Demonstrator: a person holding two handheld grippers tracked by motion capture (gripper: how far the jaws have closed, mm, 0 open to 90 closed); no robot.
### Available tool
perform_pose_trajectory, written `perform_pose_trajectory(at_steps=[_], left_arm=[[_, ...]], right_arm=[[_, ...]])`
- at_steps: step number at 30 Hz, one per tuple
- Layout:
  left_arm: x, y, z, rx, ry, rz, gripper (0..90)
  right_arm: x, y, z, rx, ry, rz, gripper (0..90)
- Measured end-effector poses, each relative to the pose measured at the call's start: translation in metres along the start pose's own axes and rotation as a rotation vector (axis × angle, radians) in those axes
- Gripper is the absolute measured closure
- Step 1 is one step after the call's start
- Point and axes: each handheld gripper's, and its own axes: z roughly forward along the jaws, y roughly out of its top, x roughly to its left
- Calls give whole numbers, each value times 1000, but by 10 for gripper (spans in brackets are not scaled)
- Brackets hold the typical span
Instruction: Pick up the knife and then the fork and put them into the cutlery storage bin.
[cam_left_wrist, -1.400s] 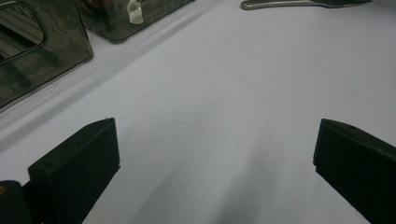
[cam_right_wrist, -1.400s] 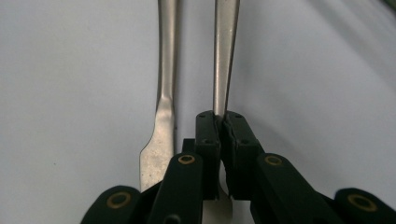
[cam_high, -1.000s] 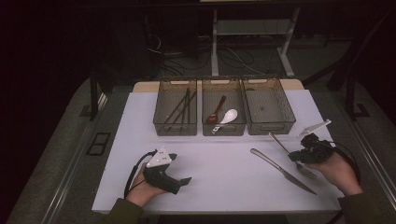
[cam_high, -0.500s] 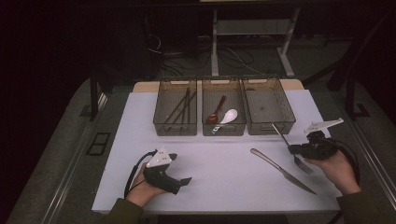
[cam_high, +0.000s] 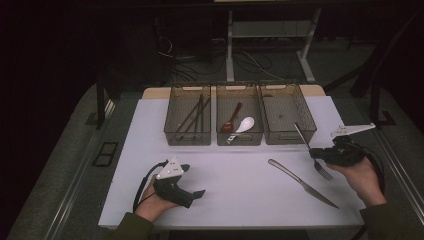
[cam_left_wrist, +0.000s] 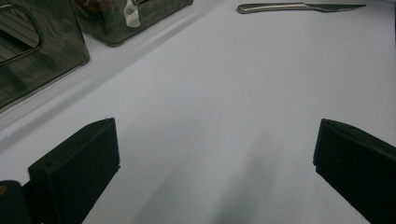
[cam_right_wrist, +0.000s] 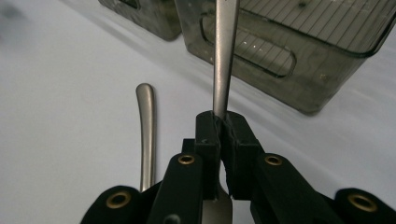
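In the right gripper view the fork (cam_right_wrist: 225, 56) is cut off: handle end runs out the top edge, tines mostly hidden behind the pinched jaws of the right gripper (cam_right_wrist: 223, 135). From the high view the fork sits lifted at the table's right side, just in front of the right-hand bin (cam_high: 287, 112), long axis slanting w/ handle up toward that bin and tines low toward the person, knife (cam_high: 302, 182) flat on the table (cam_high: 150, 125) beside it. Left gripper (cam_left_wrist: 215, 154) rests on the table near the front edge, jaws spread wide, nothing btwn them.
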Motion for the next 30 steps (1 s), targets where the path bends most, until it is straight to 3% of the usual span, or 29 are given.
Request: perform_pose_trajectory(at_steps=[30], left_arm=[[0, 1, -1, -5, 2, -3, 0]], right_arm=[[-2, 41, -3, -123, -12, -10, 843]])
